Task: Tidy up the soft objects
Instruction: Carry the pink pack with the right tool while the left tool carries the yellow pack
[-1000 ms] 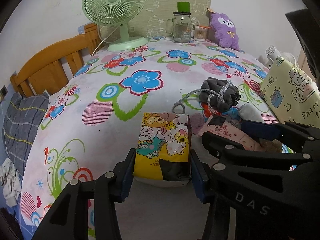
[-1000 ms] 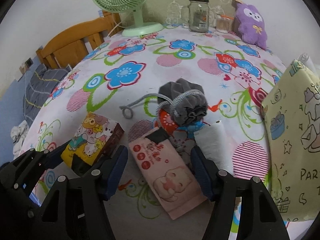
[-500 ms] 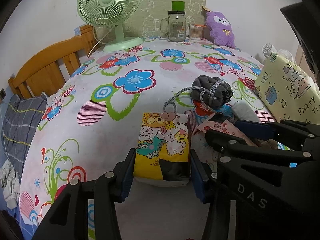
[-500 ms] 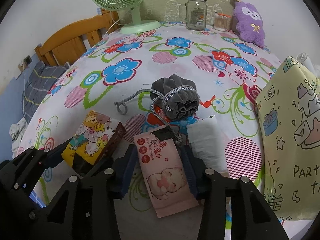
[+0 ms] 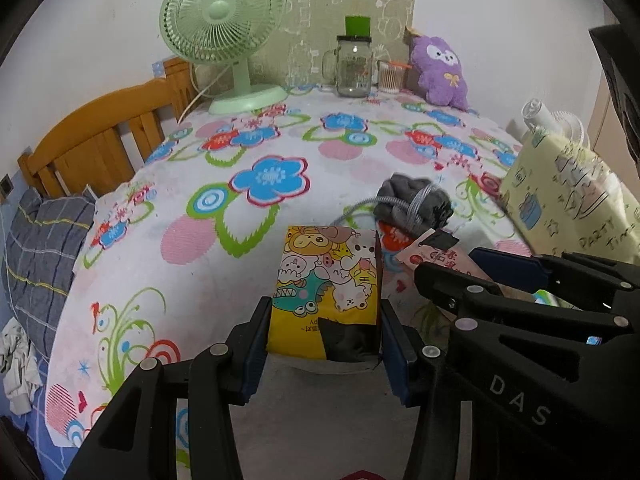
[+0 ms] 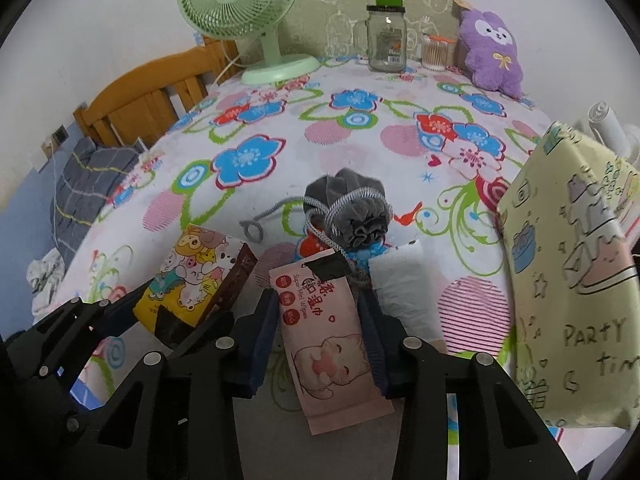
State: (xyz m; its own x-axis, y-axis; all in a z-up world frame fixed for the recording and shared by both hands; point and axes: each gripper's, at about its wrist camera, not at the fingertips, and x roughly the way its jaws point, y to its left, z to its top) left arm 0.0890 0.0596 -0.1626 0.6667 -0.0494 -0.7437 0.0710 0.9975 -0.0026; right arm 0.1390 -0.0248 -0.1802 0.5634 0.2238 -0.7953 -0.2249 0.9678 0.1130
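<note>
My left gripper [image 5: 324,312] is shut on a yellow cartoon-print tissue pack [image 5: 328,276], its pads pressed against both long sides. My right gripper [image 6: 318,304] grips a pink wet-wipes pack [image 6: 324,328] with a cat picture; its jaws are still closing and the pads touch both edges of the pack. In the left wrist view the right gripper [image 5: 480,272] is just to the right of the yellow pack. A grey drawstring pouch [image 6: 346,212] lies just beyond the pink pack. A small white tissue pack [image 6: 404,292] lies to its right on the floral tablecloth [image 6: 280,184].
A yellow "party time" bag [image 6: 572,272] stands at the right edge. At the far end are a green fan [image 6: 248,4], a glass jar [image 6: 387,40], a cup of cotton swabs [image 6: 434,54] and a purple plush [image 6: 494,48]. A wooden headboard [image 5: 104,136] rises to the left.
The right gripper's jaws have closed in from wide apart onto the pink wipes pack. The left gripper has kept its grip on the yellow pack.
</note>
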